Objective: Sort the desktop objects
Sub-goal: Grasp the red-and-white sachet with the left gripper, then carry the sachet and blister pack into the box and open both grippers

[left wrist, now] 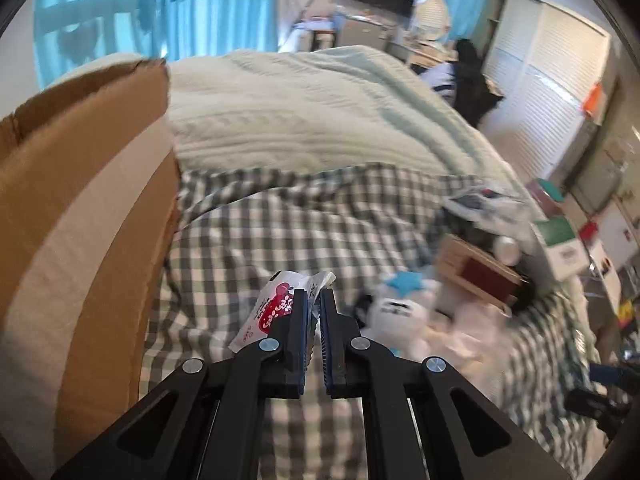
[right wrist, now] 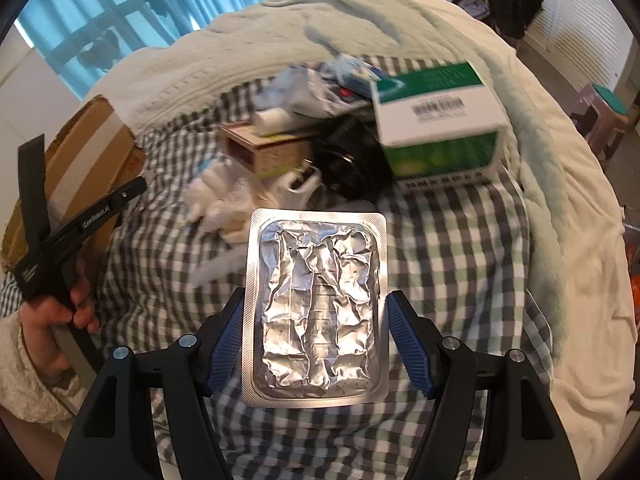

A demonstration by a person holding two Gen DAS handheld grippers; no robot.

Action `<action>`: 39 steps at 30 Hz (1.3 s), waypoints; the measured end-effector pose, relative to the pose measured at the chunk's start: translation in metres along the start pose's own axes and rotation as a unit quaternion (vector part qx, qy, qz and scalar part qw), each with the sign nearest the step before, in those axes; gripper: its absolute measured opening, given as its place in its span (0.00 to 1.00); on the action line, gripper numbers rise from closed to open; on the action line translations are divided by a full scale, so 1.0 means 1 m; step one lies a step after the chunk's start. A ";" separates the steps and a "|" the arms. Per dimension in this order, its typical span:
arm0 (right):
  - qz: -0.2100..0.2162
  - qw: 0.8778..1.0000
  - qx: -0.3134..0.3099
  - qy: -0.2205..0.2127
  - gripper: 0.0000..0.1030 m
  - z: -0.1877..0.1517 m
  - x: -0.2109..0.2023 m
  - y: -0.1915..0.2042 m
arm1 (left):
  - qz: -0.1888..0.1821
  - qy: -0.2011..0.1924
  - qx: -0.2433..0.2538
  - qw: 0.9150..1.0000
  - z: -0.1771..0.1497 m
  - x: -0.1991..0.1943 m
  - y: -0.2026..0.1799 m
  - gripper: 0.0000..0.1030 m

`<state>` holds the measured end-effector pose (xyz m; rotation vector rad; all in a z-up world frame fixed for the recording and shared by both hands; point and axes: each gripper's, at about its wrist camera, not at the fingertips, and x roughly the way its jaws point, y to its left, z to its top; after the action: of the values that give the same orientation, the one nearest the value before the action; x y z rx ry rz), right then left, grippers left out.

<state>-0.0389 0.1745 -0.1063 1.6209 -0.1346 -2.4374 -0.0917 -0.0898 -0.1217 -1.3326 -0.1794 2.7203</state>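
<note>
On the checked bedspread (left wrist: 304, 224), left gripper (left wrist: 314, 312) has its jaws pinched together on a small white-and-red sachet (left wrist: 276, 308); packet sticks out up and left of the fingertips, clear of the cloth. Cardboard box (left wrist: 80, 208) with a white tape band stands just left of it, flap up. Right of the left gripper: a blurred white plush toy with a blue star (left wrist: 404, 304), then a small wooden box (left wrist: 476, 276), further out a green-and-white carton (left wrist: 564, 240). Pale knitted blanket (left wrist: 304, 108) is bunched up beyond the checked cloth. Right gripper (right wrist: 316, 336) is spread wide and clamped on a silver foil blister pack (right wrist: 318, 308), blue pads (right wrist: 408, 344) touching both long edges, crumpled foil side facing the camera, pack held above the bedspread. Beyond it the clutter pile: white plush, wooden box with a white tube (right wrist: 276, 118) on top, a black round object I can't identify (right wrist: 348, 164), the green-and-white carton sitting on the pile, tilted. Far left in the right wrist view, a hand (right wrist: 56, 320) in a cream sleeve grips the other black tool next to the cardboard box.
</note>
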 end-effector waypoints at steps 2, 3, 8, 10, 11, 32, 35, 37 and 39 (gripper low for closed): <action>0.000 1.000 -0.009 -0.007 0.66 0.003 -0.005 0.010 | -0.019 0.003 0.002 1.000 -0.004 -0.012 -0.001 0.06; -0.002 1.000 -0.014 -0.011 0.66 0.004 -0.007 0.014 | -0.027 0.002 0.001 1.000 -0.004 -0.015 -0.002 0.06; -0.005 0.999 -0.025 -0.025 0.66 0.009 -0.015 0.030 | -0.053 -0.007 0.028 0.998 -0.012 -0.037 -0.009 0.04; -0.006 0.999 -0.032 -0.033 0.66 0.012 -0.021 0.038 | -0.063 -0.009 0.032 0.997 -0.014 -0.046 -0.009 0.04; -0.005 0.999 -0.037 -0.035 0.66 0.013 -0.023 0.041 | -0.068 -0.009 0.035 0.997 -0.014 -0.049 -0.011 0.04; 0.012 0.985 -0.114 -0.132 0.66 0.063 -0.108 0.131 | -0.110 -0.136 0.018 0.984 0.040 -0.173 0.003 0.04; 0.039 0.980 -0.146 -0.130 0.66 0.077 -0.118 0.162 | -0.085 -0.159 0.001 0.984 0.054 -0.196 0.025 0.04; 0.062 0.975 -0.169 -0.129 0.66 0.087 -0.122 0.190 | -0.056 -0.168 -0.016 0.984 0.060 -0.204 0.045 0.04; 0.090 0.969 -0.195 -0.118 0.66 0.097 -0.120 0.220 | -0.020 -0.167 -0.037 0.985 0.064 -0.205 0.069 0.04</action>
<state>-0.0555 -0.0170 0.0821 1.1016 0.1471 -2.3246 -0.0205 -0.1921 0.0668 -0.8661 -0.3343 2.9083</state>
